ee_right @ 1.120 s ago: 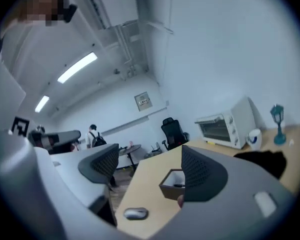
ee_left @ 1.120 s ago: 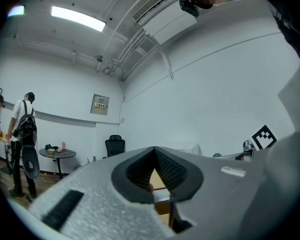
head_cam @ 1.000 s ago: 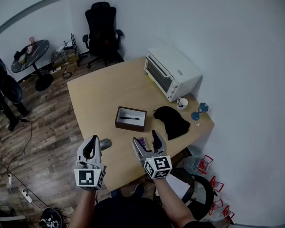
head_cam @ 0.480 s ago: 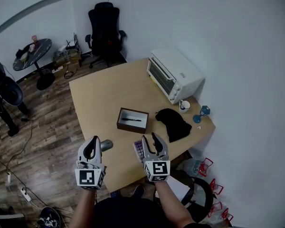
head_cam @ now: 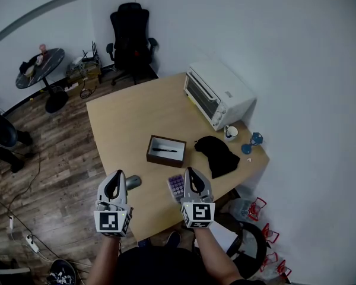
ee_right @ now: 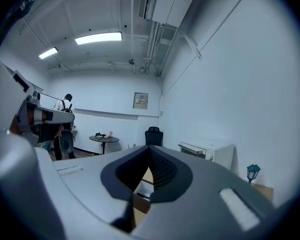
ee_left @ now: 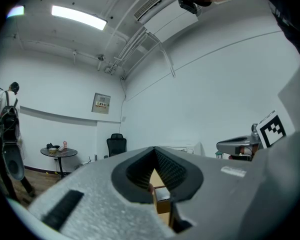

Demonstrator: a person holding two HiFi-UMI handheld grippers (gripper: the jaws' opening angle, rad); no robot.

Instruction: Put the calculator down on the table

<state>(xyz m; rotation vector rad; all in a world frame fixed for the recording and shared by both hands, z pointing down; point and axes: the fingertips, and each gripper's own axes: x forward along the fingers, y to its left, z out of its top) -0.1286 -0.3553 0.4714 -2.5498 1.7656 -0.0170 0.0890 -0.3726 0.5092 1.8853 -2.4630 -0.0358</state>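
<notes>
Left jaws: the left gripper [head_cam: 115, 178] had its jaws together with nothing between them, and pointed level over the near edge of the bench [head_cam: 124, 123].
Right jaws: the right gripper [head_cam: 193, 177] also had its jaws pressed together and empty; its own view showed only the room past the tips.
Calculator: the calculator [head_cam: 175, 186] lay just to the left of the right jaws, purple keys up. It seemed to rest flat on the bench close to the near edge, between the two grippers and inside neither pair of jaws.
Nearby: a small grey object [head_cam: 132, 181] sat just right of the left jaws, and a brown box [head_cam: 164, 150] stood ahead of the right jaws, apart from the calculator.
Step in hand: the put-down looked finished, with the calculator out of any grip.
Next move: probably a clean withdrawal of the right gripper, straight back and away. A sideways brush could have nudged the calculator toward the edge.
</notes>
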